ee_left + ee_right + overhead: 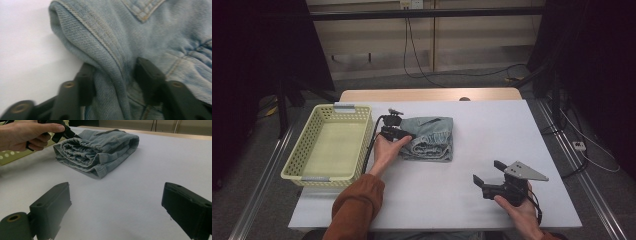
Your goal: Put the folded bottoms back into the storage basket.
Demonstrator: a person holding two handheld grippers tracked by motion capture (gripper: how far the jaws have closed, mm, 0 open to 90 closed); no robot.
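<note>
Left gripper [113, 82] pinching fold of jeans [430, 138] beside basket [312, 173]; right gripper [490, 172] spread wide, hovering over table [492, 125].

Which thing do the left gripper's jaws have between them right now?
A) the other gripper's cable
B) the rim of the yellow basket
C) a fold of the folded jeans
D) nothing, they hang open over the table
C: in the left gripper view, the left gripper has its jaws pressed on either side of a fold of the jeans.
</note>
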